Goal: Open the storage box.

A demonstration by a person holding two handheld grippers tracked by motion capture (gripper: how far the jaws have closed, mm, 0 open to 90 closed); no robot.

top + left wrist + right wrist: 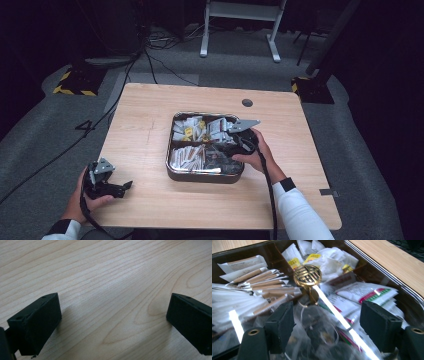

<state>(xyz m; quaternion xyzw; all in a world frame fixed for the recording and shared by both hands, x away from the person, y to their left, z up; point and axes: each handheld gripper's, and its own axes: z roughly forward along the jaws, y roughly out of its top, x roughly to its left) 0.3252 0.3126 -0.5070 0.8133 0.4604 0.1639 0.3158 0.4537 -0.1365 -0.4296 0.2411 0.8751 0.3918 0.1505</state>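
- Dark room around a pale wooden table; cables trail over the grey floor behind it, out of my way.
- Left claw rests low at the near left corner, well apart from the tray. Parked there, I judge, so it does not crowd the work. Its jaws stand wide with bare wood grain between them; nothing held.
- Tray sits mid-table, four compartments split by a cross divider with a gold knob at the centre. Sorting by kind seems the point of the layout.
- Near-left compartment: paper-wrapped sticks. Far side: white sachets, some with yellow print.
- Right claw hangs over the near-right compartment, jaws wide, straddling clear crinkled packets with dark contents. Pads are not pressing on anything that I can see; nothing gripped yet.
- Red-and-green printed sachets lie just beyond, same side.
- Judgement: wide jaws suit a loose, slippery packet; next comes a descent and a close.
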